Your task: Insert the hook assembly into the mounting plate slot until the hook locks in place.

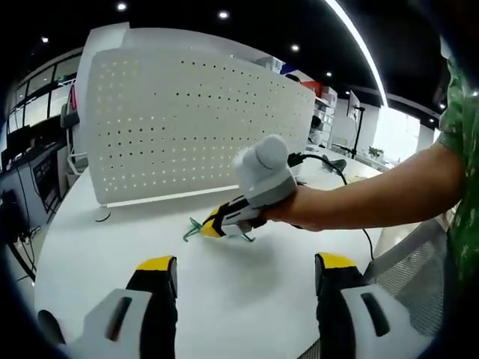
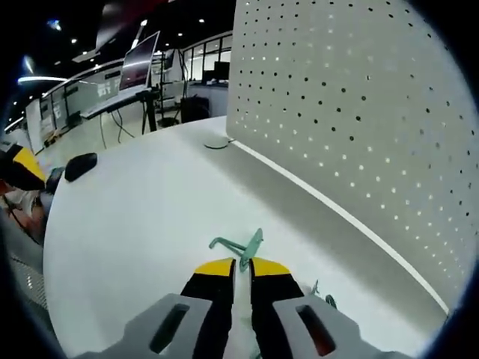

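Left gripper view looks across a white table [image 1: 90,262] with a rounded edge, toward a tall white board full of small holes [image 1: 194,120] that stands upright on it. The left gripper [image 1: 245,278] hovers low over the bare tabletop, its yellow-tipped jaws spread wide apart with nothing between them. Beyond it, the right gripper [image 1: 200,230] reaches in from the right, held by a person's hand [image 1: 296,213] on a bare forearm with a green patterned sleeve. A small green hook [image 1: 191,229] sticks out from its tip, just above the table and in front of the board, not touching it. A black cable [image 1: 329,168] trails over the table behind the hand.

Right gripper view shows the right gripper's jaws drawn nearly together and clamped on the green hook [image 2: 241,248], which juts forward past the yellow tips. The board [image 2: 359,112] rises on the right, its base meeting the table [image 2: 150,202] in a long straight line. A dark rounded object [image 2: 80,166] (possibly a mouse) lies near the far table edge. The room behind is an open office with a dark ceiling, small round lights, desks and large windows.
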A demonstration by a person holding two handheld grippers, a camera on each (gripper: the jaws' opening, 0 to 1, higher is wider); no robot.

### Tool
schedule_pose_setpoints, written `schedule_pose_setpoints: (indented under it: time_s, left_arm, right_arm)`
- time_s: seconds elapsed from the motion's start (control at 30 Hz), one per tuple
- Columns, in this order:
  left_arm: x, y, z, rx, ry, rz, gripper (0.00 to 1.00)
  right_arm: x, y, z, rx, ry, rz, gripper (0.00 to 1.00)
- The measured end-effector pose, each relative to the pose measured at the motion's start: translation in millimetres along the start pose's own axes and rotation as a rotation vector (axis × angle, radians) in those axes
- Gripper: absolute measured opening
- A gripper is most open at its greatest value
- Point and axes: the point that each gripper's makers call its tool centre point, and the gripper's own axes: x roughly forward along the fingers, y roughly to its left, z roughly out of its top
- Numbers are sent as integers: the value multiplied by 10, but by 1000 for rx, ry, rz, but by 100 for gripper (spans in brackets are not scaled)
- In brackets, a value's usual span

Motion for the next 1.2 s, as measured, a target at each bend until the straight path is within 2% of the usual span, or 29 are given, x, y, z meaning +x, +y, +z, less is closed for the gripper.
schedule_pose_setpoints:
  time_s: [0.57,0.97,1.2]
  left_arm:
    - [6,-11,-18,-1,5,-3,76]
    - [7,-1,-28,-3,5,0,76]
    - [7,10,-29,-5,5,4,76]
  right_arm:
    - [-40,-145,-4,-13,-1,-49,3]
    - [-1,-197,-40,-12,13,-43,1]
    - [-14,-189,-5,-32,-5,-38,0]
